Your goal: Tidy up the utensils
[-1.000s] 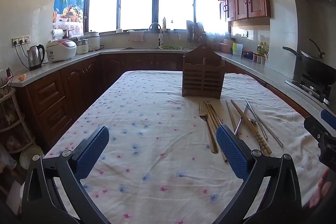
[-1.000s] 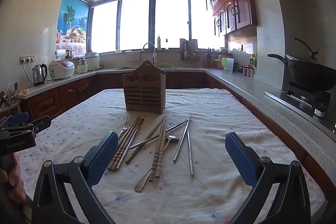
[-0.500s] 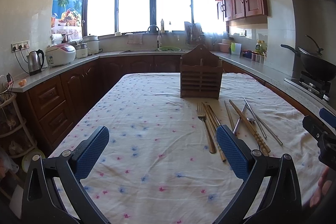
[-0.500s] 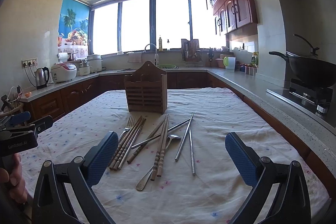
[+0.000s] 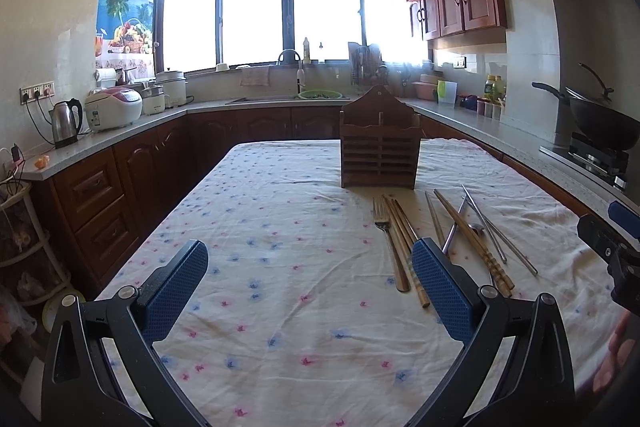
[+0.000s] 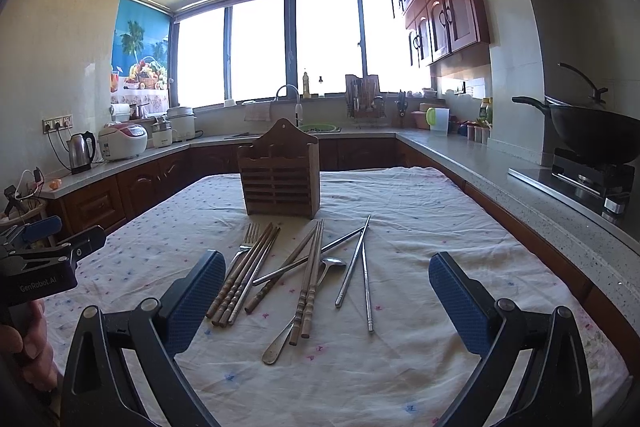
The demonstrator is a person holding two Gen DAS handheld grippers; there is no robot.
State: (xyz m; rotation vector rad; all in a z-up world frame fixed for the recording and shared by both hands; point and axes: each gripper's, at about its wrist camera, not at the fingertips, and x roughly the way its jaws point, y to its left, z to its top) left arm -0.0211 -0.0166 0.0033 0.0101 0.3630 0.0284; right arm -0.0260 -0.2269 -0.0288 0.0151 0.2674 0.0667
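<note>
**Inspector:** Kitchen island under a flowered tablecloth [image 6: 420, 227] was the work surface. State of the task?

**Assistant:** Not begun, in my judgement. The wooden utensil holder [image 6: 280, 179] stood upright at 12 o'clock from the right gripper [image 6: 324, 299], and no handle showed above its rim. Every utensil lay loose on the cloth between holder and gripper: a fork [image 6: 244, 247] and dark chopsticks [image 6: 248, 271] toward 11 o'clock, wooden chopsticks [image 6: 310, 279] crossing a spoon [image 6: 304, 307] at centre, metal chopsticks [image 6: 362, 263] toward 1 o'clock.

**Inspector:** The tools?

**Assistant:** Both were spread wide and held nothing. The left gripper [image 5: 310, 291] hung over bare cloth, the pile at its 2 o'clock.

**Inspector:** Outstanding?

**Assistant:** All items remained to be sorted and placed in the holder. The crossed pieces looked likely to disturb one another when lifted.
</note>
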